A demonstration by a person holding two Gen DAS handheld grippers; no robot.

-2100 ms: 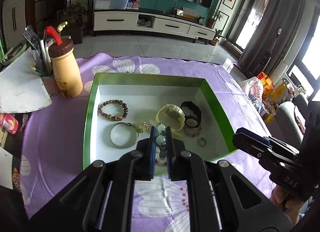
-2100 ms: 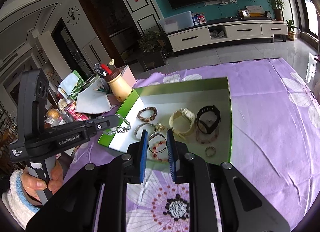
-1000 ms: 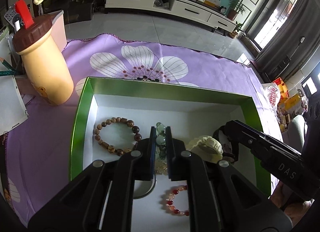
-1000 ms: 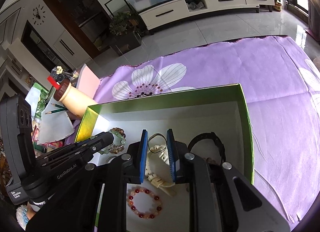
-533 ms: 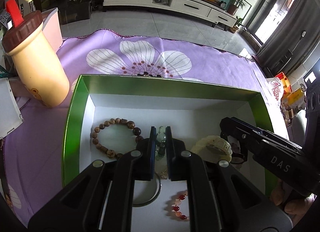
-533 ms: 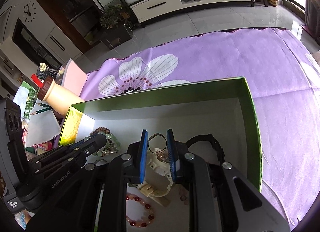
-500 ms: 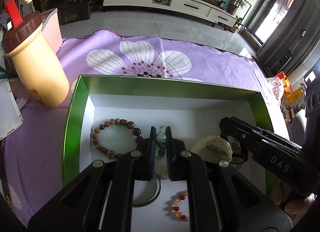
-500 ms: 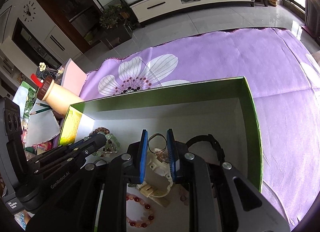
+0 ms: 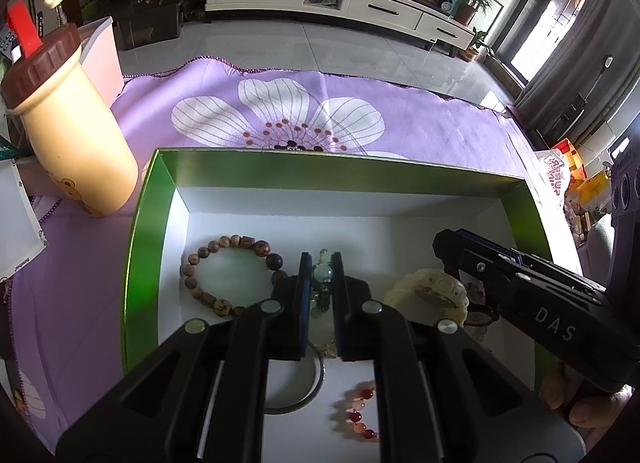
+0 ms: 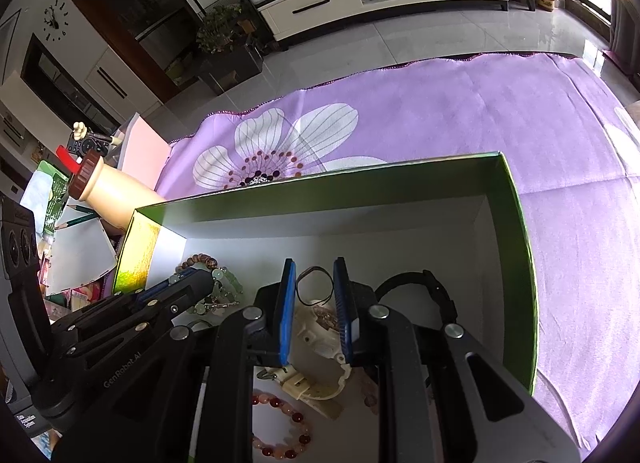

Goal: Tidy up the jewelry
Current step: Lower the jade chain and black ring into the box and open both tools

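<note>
A green box (image 9: 138,231) (image 10: 520,231) with a white floor holds the jewelry. My left gripper (image 9: 321,263) is shut on a pale green bead bracelet (image 9: 322,273) (image 10: 224,283), low over the box floor beside a brown bead bracelet (image 9: 232,243). My right gripper (image 10: 314,275) is shut on a thin dark cord loop (image 10: 315,285), above a cream watch (image 10: 316,343) (image 9: 432,295). A black watch (image 10: 432,287), a red bead bracelet (image 10: 280,431) (image 9: 360,411) and a metal bangle (image 9: 308,391) lie in the box.
The box stands on a purple flowered cloth (image 9: 280,103). A cream bottle with a brown cap (image 9: 68,135) (image 10: 108,187) stands left of the box, with papers and pencils (image 10: 76,247) beside it. The cloth's far edge drops to a tiled floor.
Both grippers moved forward from the box's near edge to over its middle, each keeping its hold. In the last half second the left gripper sank slightly with the green bracelet.
</note>
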